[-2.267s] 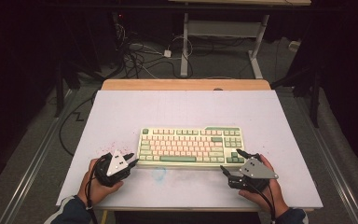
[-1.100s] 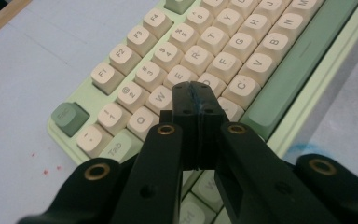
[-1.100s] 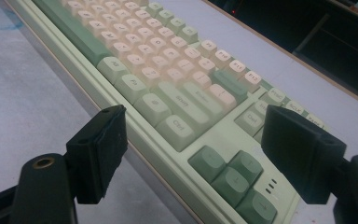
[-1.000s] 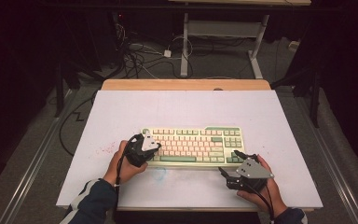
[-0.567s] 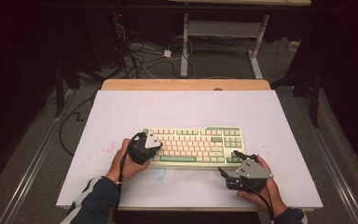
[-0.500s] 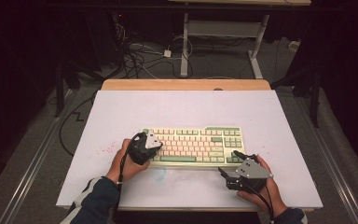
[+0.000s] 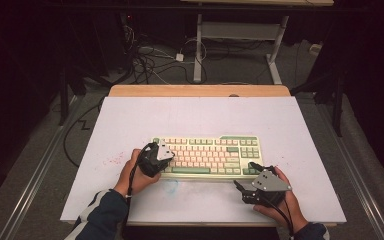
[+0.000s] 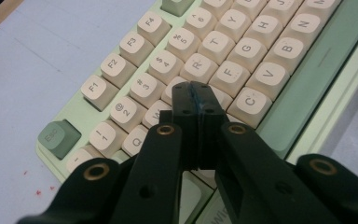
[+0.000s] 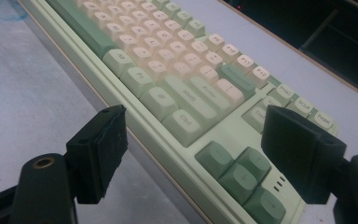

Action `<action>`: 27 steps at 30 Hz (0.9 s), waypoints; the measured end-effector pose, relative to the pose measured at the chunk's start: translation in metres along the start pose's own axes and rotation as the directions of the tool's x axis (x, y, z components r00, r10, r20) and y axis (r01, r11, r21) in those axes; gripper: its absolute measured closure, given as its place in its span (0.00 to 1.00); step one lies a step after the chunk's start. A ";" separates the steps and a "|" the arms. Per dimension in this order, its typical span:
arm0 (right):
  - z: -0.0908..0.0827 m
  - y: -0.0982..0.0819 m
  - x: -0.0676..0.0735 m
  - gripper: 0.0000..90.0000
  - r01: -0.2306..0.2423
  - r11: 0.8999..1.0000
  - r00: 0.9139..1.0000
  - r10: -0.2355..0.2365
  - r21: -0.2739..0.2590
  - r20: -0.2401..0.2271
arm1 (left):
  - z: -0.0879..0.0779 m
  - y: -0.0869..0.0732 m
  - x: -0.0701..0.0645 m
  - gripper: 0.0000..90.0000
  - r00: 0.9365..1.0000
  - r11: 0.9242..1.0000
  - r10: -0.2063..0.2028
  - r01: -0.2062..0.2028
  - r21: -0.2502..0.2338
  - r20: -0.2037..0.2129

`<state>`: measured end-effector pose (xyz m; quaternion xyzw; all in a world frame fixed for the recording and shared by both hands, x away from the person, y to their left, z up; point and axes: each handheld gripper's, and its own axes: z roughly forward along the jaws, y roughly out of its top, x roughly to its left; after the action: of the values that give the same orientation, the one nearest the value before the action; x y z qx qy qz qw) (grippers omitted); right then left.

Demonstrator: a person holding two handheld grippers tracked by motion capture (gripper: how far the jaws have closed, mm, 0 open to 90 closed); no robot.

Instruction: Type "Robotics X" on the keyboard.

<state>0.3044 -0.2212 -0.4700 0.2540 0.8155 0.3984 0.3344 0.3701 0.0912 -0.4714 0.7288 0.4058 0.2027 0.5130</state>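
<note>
A pale green keyboard (image 7: 207, 152) with cream keys lies across the middle of the white table (image 7: 200, 112). My left gripper (image 7: 166, 156) is shut with nothing between its jaws. Its joined tips (image 8: 196, 95) stand over the keyboard's (image 8: 242, 46) left letter keys, around E and D; whether they press a key I cannot tell. My right gripper (image 7: 246, 175) is open at the keyboard's front right corner. Its two pads (image 9: 103, 149) stand wide apart, just short of the keyboard's (image 9: 182, 70) front edge near the arrow keys, and touch nothing.
Red specks (image 7: 111, 161) mark the table left of the keyboard, and a faint blue smudge (image 7: 171, 186) lies in front of it. A wooden strip (image 7: 200, 90) runs along the table's far edge. Cables (image 7: 150, 62) and another table's legs (image 7: 198, 45) stand on the floor beyond.
My left gripper has moved right, from the table beside the keyboard onto its left keys, and has held still over the last second. The right gripper has stayed in place.
</note>
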 end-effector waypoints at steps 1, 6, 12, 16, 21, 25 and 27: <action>0.000 0.000 0.000 0.26 -0.001 1.000 1.000 0.001 0.000 0.000 | 0.000 0.000 0.000 0.96 1.000 1.000 -0.003 0.003 -0.002 0.002; 0.000 0.000 0.000 0.26 0.000 1.000 1.000 0.000 -0.002 0.000 | -0.003 0.001 0.000 0.96 1.000 1.000 0.003 -0.003 -0.009 0.001; -0.001 0.000 -0.001 0.26 -0.004 1.000 1.000 0.004 -0.003 0.004 | -0.012 0.003 0.003 0.93 1.000 0.998 -0.007 0.007 -0.054 0.003; -0.002 0.000 -0.002 0.26 -0.005 1.000 1.000 0.005 -0.006 0.006 | -0.018 0.002 0.004 0.88 1.000 0.997 0.003 -0.003 -0.075 0.003; -0.003 0.000 -0.002 0.26 -0.006 1.000 1.000 0.006 -0.007 0.009 | -0.031 -0.003 0.005 0.74 1.000 0.993 0.013 -0.011 -0.117 0.019; -0.003 0.000 -0.003 0.26 -0.006 1.000 1.000 0.006 -0.011 0.009 | -0.041 -0.007 0.006 0.58 1.000 0.989 0.015 -0.013 -0.144 0.019; -0.003 0.000 -0.003 0.26 -0.006 1.000 1.000 0.006 -0.011 0.011 | -0.044 -0.009 0.006 0.53 1.000 0.988 0.017 -0.014 -0.154 0.020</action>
<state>0.3038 -0.2247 -0.4672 0.2567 0.8108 0.4023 0.3390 0.3390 0.1225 -0.4634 0.6922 0.3777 0.2297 0.5705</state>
